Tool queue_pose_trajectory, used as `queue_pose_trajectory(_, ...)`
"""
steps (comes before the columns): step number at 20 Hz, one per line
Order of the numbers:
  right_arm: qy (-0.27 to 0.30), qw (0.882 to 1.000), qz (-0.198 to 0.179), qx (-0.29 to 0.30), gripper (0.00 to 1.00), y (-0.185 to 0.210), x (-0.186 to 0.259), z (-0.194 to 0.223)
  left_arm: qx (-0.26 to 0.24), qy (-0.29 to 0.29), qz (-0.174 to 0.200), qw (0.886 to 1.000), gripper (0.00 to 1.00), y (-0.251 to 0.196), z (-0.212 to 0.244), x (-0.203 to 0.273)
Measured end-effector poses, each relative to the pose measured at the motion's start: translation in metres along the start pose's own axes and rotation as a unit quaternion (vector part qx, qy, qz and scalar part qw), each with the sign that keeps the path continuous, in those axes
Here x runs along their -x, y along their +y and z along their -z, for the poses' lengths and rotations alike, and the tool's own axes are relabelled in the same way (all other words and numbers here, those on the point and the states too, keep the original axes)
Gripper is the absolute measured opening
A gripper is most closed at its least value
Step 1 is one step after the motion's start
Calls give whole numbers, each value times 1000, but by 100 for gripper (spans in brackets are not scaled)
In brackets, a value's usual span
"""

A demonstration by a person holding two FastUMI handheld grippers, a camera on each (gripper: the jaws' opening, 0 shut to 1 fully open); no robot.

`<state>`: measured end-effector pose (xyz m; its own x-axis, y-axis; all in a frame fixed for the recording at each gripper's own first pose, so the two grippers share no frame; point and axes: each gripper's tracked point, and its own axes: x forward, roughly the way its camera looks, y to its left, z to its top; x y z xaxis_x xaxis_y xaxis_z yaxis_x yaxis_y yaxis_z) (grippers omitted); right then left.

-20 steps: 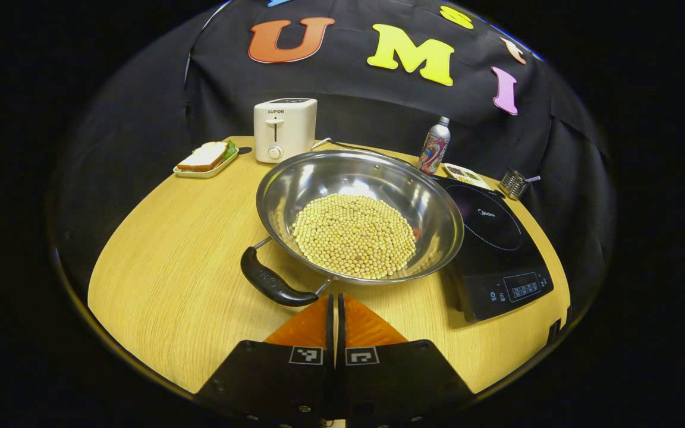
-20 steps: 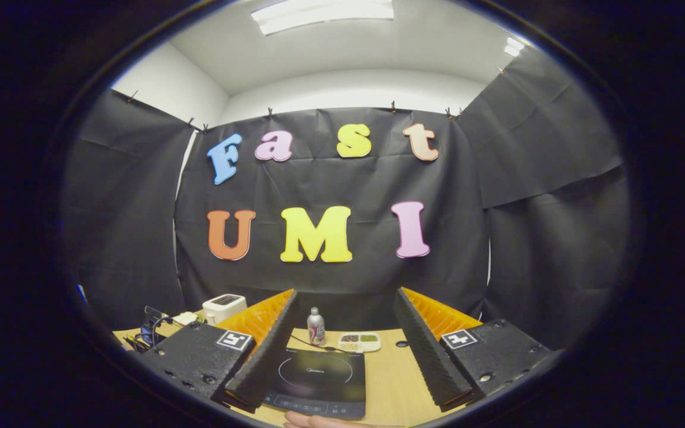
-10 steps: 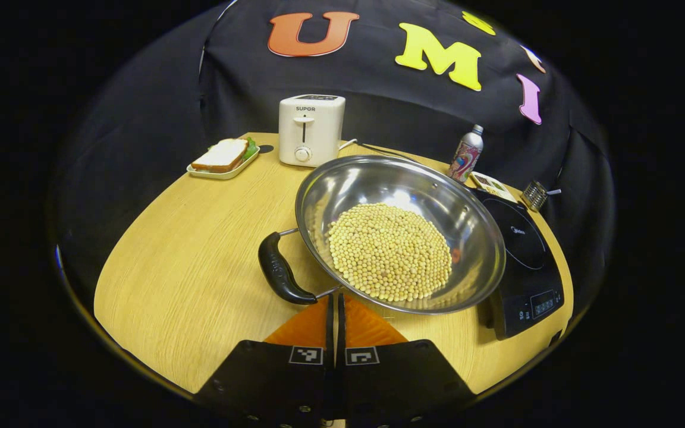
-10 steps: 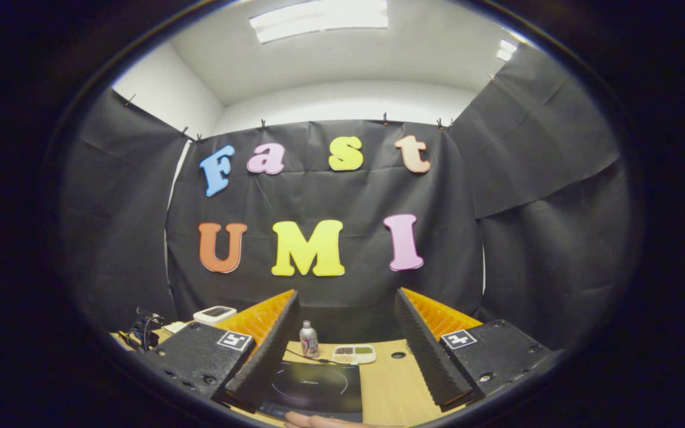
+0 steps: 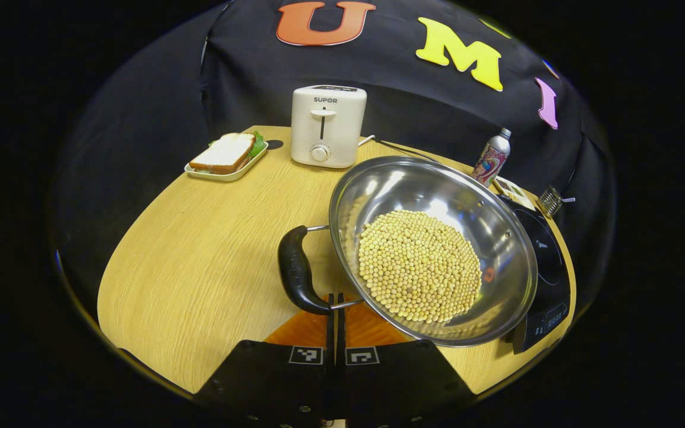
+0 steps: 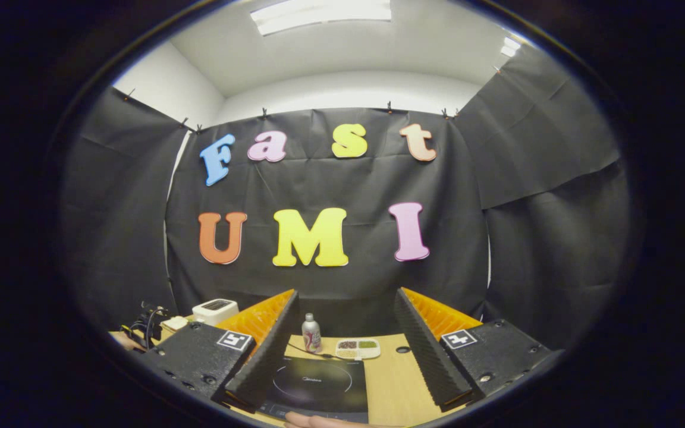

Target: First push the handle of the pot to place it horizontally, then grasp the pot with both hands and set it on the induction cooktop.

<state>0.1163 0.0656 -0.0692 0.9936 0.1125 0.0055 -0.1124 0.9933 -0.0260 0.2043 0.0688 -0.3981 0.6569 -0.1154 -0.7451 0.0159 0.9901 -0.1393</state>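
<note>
From my left gripper, fingers pressed together on nothing, tips sit right at the near end of the black handle of the one steel pot. The pot, full of pale beans, rests on the table, its right rim overlapping the single black cooktop by the table's right edge. At the far edge I count one white toaster, one tray with a sandwich and one bottle. My right gripper is spread wide, gripping nothing, above the cooktop, whose printed brand is too small to make out.
</note>
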Motion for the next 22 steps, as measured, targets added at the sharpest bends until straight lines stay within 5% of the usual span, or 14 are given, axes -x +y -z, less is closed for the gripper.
queue_pose_trajectory(2, 6, 1000, 1, 0, 96, 2, -2, 3, -2, 3, -8, 1000, 10, 8, -6, -6)
queue_pose_trajectory(4, 8, 1000, 2, 1, 96, 2, -5, 5, -9, 7, -13, 1000, 0, 14, -11, -11)
queue_pose_trajectory(5, 8, 1000, 4, 1, 96, 2, -5, 5, -13, 11, -16, 1000, 10, 16, -13, -14)
queue_pose_trajectory(6, 9, 1000, 5, 2, 96, 2, -5, 5, -15, 16, -23, 999, 0, 20, -13, -20)
queue_pose_trajectory(10, 16, 1000, 4, 4, 96, 8, -6, 9, -26, 15, -48, 998, 0, 29, -28, -32)
queue_pose_trajectory(11, 18, 1000, 4, 6, 96, 10, -6, 11, -27, 15, -49, 998, 10, 28, -30, -35)
queue_pose_trajectory(12, 21, 1000, 4, 7, 96, 12, -7, 13, -26, 15, -49, 998, 0, 29, -33, -37)
queue_pose_trajectory(14, 27, 1000, 2, 11, 96, 18, -8, 18, -22, 16, -46, 999, 0, 27, -38, -41)
queue_pose_trajectory(15, 30, 999, 2, 12, 100, 20, -7, 20, -20, 15, -45, 999, 10, 27, -40, -43)
queue_pose_trajectory(16, 32, 999, 3, 14, 96, 21, -7, 22, -21, 15, -46, 999, 0, 27, -42, -45)
queue_pose_trajectory(17, 34, 999, 4, 15, 96, 22, -9, 23, -23, 12, -46, 999, 10, 27, -45, -46)
queue_pose_trajectory(18, 37, 999, 5, 15, 96, 24, -9, 26, -26, 10, -49, 998, 0, 28, -47, -48)
queue_pose_trajectory(20, 40, 999, 5, 14, 96, 28, -7, 30, -27, 8, -51, 998, 10, 29, -49, -51)
queue_pose_trajectory(22, 46, 999, 5, 14, 100, 31, -9, 36, -22, 8, -47, 999, 0, 29, -51, -53)
